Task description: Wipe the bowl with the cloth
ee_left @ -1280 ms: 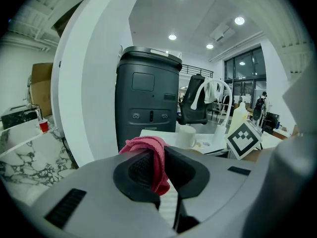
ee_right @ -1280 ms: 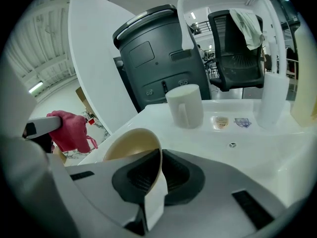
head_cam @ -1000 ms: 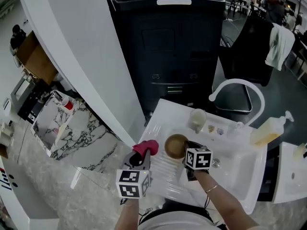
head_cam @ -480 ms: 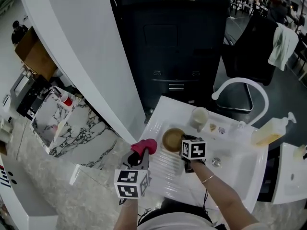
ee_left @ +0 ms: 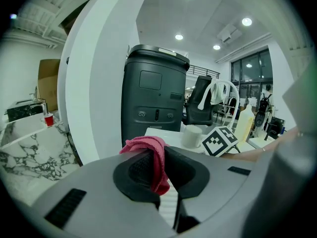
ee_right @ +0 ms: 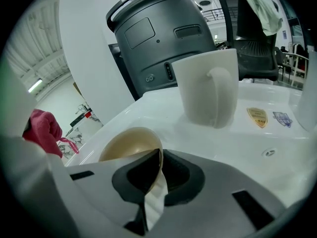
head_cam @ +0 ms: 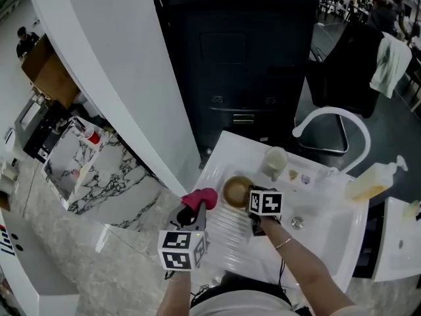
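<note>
Head view — right tongs (head_cam: 252, 201) pinch one bowl (head_cam: 236, 190), left tongs (head_cam: 195, 210) one cloth (head_cam: 201, 197).

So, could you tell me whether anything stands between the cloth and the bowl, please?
Nothing visible does. The cloth, shut in the left gripper, sits just left of the bowl, which the right gripper holds by its rim; only bare drainboard lies between them. The mug stands beyond the bowl.
</note>
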`<state>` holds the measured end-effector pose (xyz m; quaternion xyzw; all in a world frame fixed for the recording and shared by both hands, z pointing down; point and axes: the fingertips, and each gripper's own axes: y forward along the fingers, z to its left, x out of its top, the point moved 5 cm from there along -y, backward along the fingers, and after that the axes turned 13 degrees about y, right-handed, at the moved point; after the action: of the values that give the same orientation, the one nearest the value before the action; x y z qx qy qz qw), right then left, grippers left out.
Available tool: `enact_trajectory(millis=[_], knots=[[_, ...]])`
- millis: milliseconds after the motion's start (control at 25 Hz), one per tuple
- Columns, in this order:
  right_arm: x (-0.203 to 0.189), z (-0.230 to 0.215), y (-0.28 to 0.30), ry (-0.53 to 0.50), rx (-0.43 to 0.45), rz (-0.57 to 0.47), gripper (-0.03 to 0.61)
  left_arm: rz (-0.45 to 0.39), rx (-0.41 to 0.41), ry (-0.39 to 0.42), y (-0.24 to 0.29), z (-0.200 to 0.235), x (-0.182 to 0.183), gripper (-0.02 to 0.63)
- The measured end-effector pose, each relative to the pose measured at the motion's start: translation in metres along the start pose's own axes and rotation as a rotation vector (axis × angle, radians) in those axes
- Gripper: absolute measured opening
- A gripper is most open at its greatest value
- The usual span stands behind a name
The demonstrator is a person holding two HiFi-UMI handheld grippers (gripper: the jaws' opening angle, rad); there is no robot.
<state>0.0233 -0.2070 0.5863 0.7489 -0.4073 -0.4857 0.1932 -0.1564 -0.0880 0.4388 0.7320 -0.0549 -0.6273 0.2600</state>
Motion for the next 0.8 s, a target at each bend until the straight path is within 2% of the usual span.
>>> enact_trajectory(millis=[120,320,520,800], knots=[[0.000,0.000,0.000,-0.014,-0.002,-0.005,0.029,0.005,0.000,-0.001,0.000,0.000,-0.001,0.052],[0.003,0.001,-0.002,-0.067,-0.003,-0.019,0.095,0.008,-0.003,0.000,0.000,-0.003,-0.001,0.052],[0.008,0.005,-0.009,-0.134,-0.007,-0.062,0.126,0.006,-0.005,0.005,-0.002,-0.005,-0.002,0.052],[0.017,0.019,-0.039,-0.224,-0.005,-0.165,0.132,-0.010,-0.001,0.021,-0.008,-0.008,0.001,0.052]])
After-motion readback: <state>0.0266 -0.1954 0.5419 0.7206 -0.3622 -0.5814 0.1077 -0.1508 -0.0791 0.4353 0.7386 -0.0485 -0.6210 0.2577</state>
